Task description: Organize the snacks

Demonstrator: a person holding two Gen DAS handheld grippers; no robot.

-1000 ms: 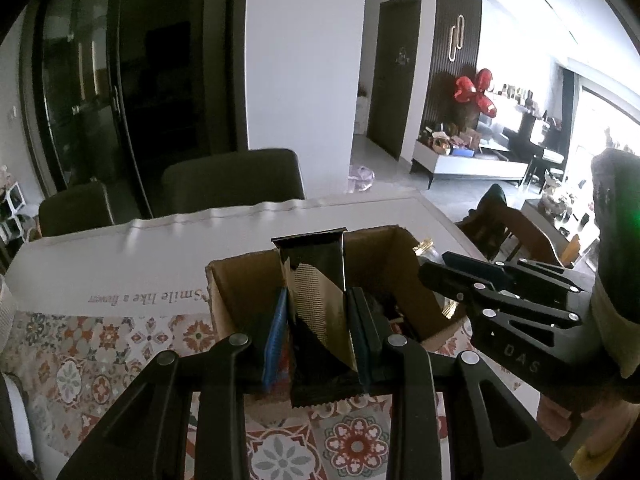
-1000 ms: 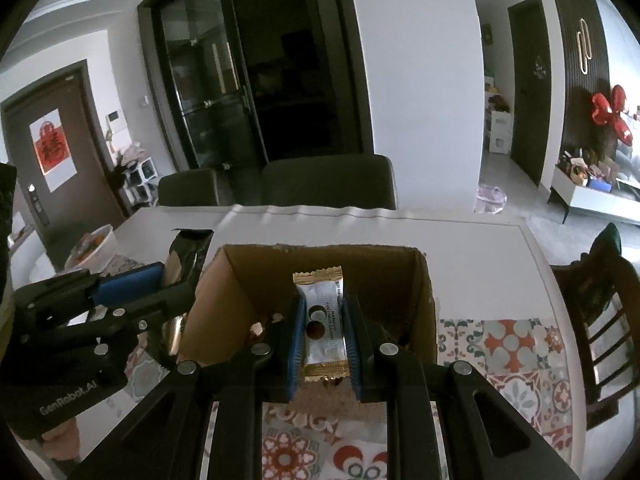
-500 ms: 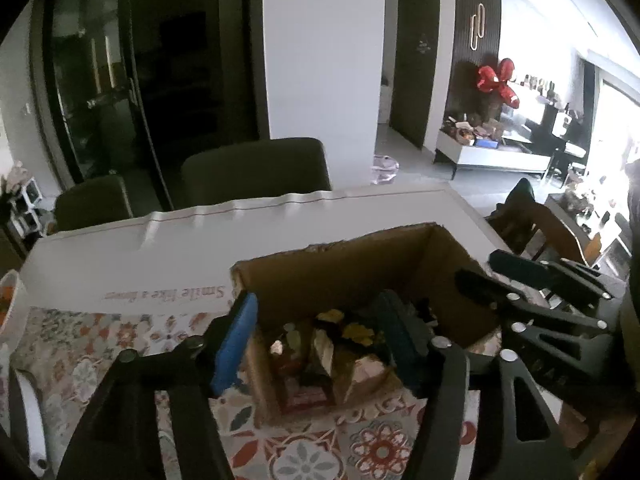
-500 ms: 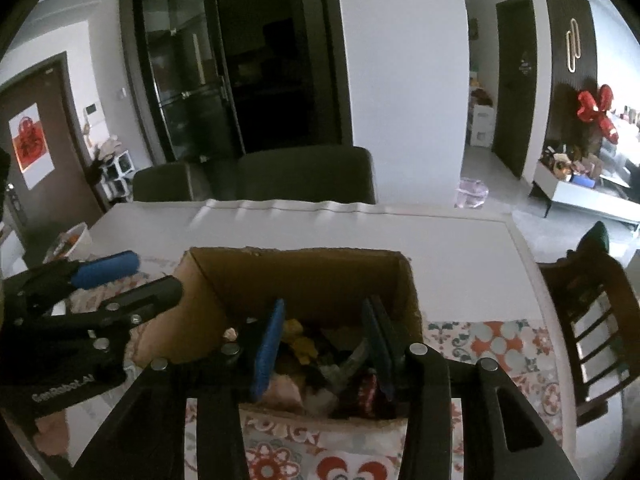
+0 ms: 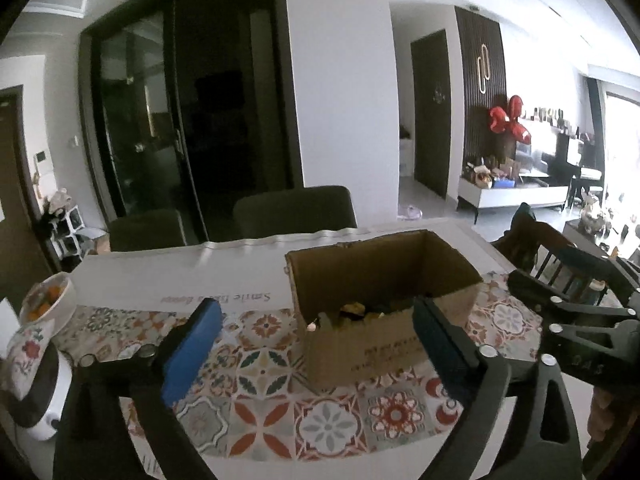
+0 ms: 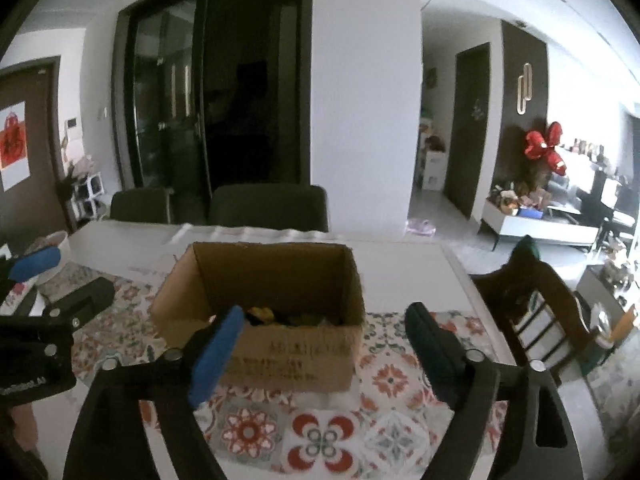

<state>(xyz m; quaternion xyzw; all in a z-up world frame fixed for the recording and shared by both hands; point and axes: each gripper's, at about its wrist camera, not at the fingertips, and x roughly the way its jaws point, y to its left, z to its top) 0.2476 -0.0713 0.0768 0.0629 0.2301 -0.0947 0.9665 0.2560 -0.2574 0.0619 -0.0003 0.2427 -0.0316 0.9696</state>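
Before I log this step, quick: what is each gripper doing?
Left gripper: open, empty, jaws just opened.
Right gripper: open, empty, jaws just opened.

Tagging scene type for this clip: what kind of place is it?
Most likely a home dining area open to a living room. A dining table with a patterned tile-print mat has upholstered chairs behind it, and a TV console stands by a bright window beyond.
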